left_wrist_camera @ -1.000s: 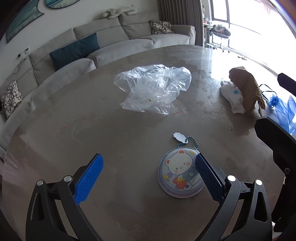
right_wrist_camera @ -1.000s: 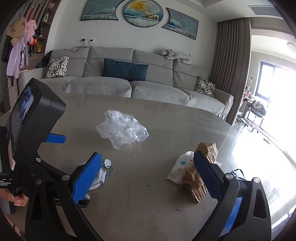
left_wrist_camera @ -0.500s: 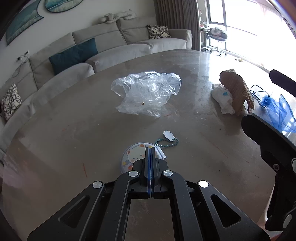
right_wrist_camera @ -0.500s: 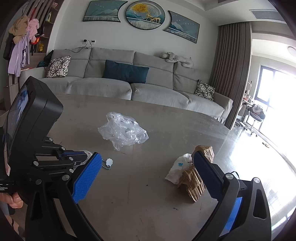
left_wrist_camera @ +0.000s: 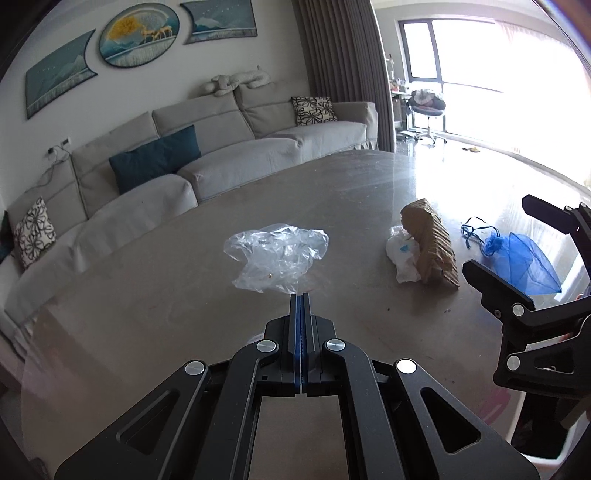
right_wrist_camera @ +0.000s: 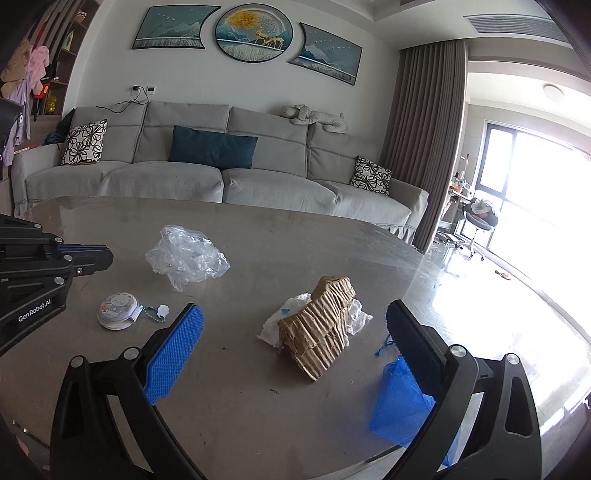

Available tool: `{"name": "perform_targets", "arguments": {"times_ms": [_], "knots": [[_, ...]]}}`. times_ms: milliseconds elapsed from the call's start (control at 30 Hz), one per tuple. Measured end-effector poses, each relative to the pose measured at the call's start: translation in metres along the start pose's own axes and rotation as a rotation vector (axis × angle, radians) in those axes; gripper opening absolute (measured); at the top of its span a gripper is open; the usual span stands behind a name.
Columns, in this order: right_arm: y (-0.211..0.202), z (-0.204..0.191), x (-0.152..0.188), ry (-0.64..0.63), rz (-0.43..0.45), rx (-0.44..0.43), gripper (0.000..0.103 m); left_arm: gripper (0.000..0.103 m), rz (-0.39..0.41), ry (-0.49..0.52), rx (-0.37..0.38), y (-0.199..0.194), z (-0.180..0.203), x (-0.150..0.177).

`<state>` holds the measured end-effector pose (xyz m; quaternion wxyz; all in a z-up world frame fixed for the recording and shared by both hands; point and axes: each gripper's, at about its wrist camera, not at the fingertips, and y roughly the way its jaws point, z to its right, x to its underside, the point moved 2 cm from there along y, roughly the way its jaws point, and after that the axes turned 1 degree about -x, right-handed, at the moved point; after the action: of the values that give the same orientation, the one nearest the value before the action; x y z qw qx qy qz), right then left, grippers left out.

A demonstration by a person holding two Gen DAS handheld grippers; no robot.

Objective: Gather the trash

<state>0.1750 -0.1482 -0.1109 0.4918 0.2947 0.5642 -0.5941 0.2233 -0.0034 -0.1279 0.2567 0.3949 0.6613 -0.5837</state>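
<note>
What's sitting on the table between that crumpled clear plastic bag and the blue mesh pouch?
A crumpled piece of brown cardboard with a white wad against it lies between the clear bag and the blue pouch, in the left wrist view.

Home living room: sofa (right_wrist_camera: 221, 181), wall art (right_wrist_camera: 254, 35)

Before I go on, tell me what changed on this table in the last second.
The left gripper closed its jaws at the bear tin, then rose empty; the tin lies on the table, not held. The right gripper moved in on the cardboard, jaws open as before. The plastic bag, the tissue and the blue pouch kept their places.
</note>
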Motion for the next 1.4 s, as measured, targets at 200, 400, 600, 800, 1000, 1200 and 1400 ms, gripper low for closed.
{"name": "perform_targets", "arguments": {"times_ms": [200, 400, 600, 800, 1000, 1200, 1400], "knots": [[0.001, 0.045, 0.022, 0.049, -0.042, 0.092, 0.098, 0.001, 0.022, 0.011, 0.040, -0.002, 0.032, -0.008], [0.027, 0.079, 0.053, 0.115, -0.137, 0.144, 0.098, 0.001, 0.034, 0.049, 0.067, 0.001, 0.063, -0.016], [0.057, 0.086, 0.074, 0.152, -0.210, 0.147, 0.098, 0.001, 0.035, 0.067, 0.062, 0.007, 0.072, -0.019], [0.074, 0.077, 0.091, 0.142, -0.292, 0.104, 0.098, 0.001, 0.031, 0.071, 0.044, 0.011, 0.066, -0.018], [0.070, 0.071, 0.091, 0.173, -0.299, 0.054, 0.033, 0.001, 0.027, 0.067, 0.033, 0.008, 0.059, -0.014], [0.061, 0.057, 0.089, 0.133, -0.312, 0.033, 0.005, 0.001, 0.033, 0.062, 0.005, 0.000, 0.050, -0.010], [0.032, 0.048, 0.070, 0.117, -0.252, 0.013, 0.004, 0.001, 0.017, 0.054, -0.011, -0.005, 0.040, -0.004]]}}
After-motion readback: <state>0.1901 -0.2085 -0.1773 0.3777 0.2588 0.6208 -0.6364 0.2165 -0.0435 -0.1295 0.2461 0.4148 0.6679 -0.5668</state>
